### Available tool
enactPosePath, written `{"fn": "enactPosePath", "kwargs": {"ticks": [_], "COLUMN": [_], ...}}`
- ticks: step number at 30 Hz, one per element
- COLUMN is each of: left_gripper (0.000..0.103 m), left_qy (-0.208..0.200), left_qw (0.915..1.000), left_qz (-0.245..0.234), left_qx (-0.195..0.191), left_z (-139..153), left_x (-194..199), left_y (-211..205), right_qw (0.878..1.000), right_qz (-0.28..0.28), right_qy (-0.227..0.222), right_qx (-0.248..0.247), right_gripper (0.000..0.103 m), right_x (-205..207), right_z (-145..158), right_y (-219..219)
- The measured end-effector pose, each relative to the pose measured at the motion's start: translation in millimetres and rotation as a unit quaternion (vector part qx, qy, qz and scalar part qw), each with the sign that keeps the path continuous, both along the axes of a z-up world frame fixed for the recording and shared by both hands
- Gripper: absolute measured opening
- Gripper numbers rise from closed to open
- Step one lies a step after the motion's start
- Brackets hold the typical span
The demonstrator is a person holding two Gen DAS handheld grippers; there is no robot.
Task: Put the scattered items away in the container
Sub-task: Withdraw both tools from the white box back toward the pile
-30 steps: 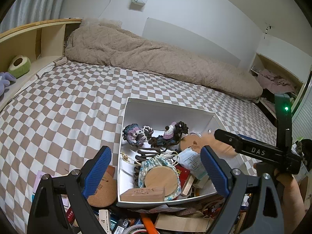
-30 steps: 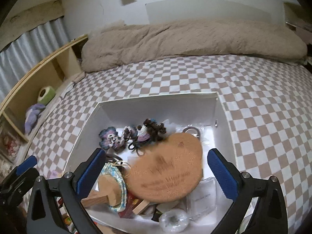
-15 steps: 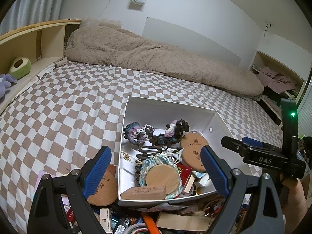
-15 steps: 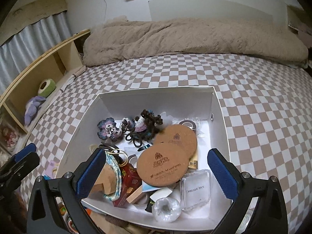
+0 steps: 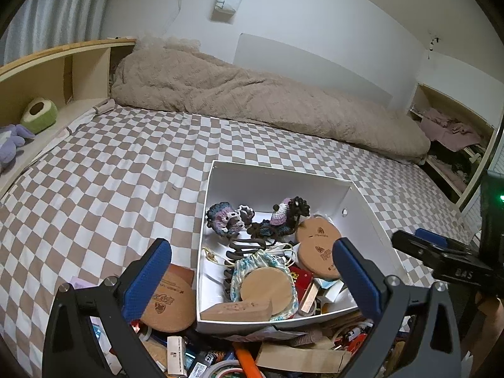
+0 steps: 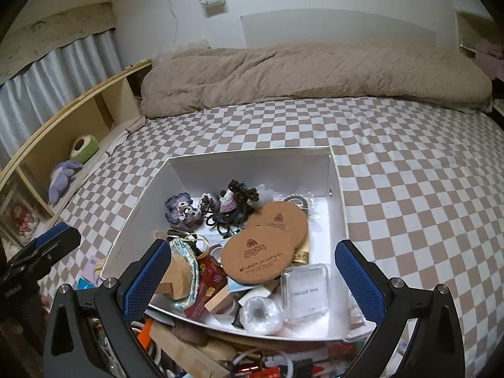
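A white box (image 5: 283,173) (image 6: 252,167) lies on the checked bed, holding crochet pieces (image 5: 226,220), a drawstring pouch (image 5: 261,264), a clear case (image 6: 304,289) and two stacked cork coasters (image 6: 261,258) (image 5: 319,252). Another cork coaster (image 5: 170,302) lies outside, against the box's left wall. Loose clutter (image 5: 252,356) (image 6: 220,359) is piled before the box. My left gripper (image 5: 252,249) hovers over the box's near left corner, its jaws opening with nothing between them. My right gripper (image 6: 253,249) hangs open over the box's near edge, holding nothing.
A beige duvet (image 5: 252,100) runs along the far side of the bed. A wooden shelf (image 5: 47,72) with plush toys stands on the left. A shelf with clothes (image 5: 447,129) stands on the right. Bare checked sheet (image 6: 409,173) surrounds the box.
The cork coaster that was blurred between my right jaws a second ago now lies flat on the other coaster in the box. My right gripper has drawn back a little.
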State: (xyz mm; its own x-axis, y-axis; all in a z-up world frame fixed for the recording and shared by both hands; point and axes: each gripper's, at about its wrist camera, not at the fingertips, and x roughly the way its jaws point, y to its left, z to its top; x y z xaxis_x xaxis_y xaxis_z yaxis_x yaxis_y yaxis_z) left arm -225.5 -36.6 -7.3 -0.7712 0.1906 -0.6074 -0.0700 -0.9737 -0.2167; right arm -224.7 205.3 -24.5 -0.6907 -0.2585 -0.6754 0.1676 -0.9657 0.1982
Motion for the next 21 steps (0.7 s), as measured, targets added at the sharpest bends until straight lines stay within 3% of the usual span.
{"fn": "enactPosePath", "kwargs": {"ticks": [12,21], "left_gripper": [0.103,0.103], "left_qy": [-0.001,0.007], "left_qw": [0.9997,0.9995], "left_qz": [-0.002,-0.004], "left_qx": [-0.022,-0.030], "left_z": [-3,2], "left_x": [12,25], "left_y": [10,11], "right_qw": [0.999,0.999], "right_qz": [-0.007,-0.009], "right_qy": [0.032,0.032], "right_qx": [0.021,0.021], "right_gripper": [0.103,0.103], "right_x": [33,52], "right_z": [5,5], "right_y": [7,12]}}
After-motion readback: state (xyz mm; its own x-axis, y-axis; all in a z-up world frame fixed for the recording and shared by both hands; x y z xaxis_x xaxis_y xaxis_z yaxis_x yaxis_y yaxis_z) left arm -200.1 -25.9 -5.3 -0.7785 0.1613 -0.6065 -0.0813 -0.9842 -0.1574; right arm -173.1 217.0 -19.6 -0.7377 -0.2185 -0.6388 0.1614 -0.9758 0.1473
